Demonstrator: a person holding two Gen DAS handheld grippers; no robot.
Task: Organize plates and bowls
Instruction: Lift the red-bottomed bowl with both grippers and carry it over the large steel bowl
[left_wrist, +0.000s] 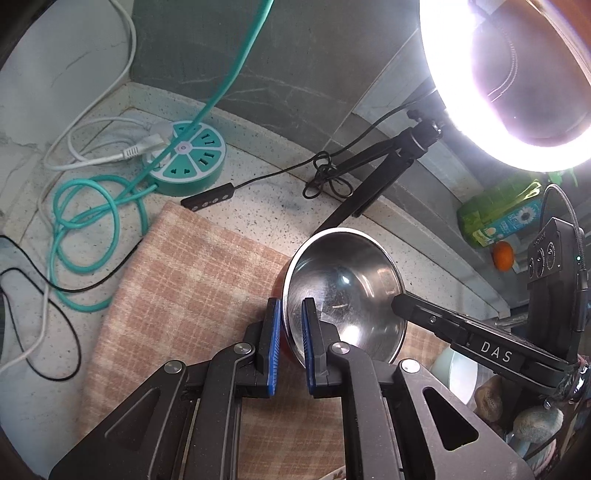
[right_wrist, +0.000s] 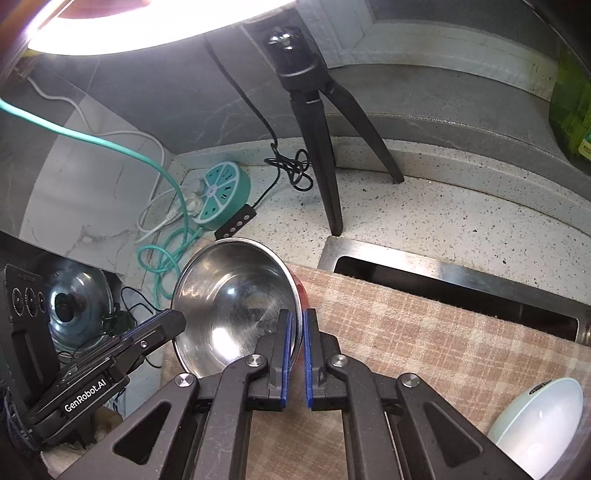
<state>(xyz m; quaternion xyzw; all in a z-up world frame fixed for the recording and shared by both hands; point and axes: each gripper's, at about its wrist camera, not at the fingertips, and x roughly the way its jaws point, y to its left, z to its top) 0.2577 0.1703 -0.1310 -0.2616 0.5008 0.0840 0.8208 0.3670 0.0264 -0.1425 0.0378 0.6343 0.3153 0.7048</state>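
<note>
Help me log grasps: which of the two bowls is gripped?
The steel bowl, red outside: left gripper and right gripper pinch opposite rims. The pale green bowl lies untouched on the checked cloth.

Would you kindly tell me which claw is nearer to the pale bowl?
Right. The right claw grips the steel bowl on the rim facing the pale bowl; the left claw grips the opposite rim, farther away.

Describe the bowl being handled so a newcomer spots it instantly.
Start at the peach plaid cloth on the speckled counter. Above it is the steel bowl, tilted, shiny inside and red outside, with the left gripper and right gripper shut on opposite sides of its rim. The pale green bowl nearby is matte and unheld.
</note>
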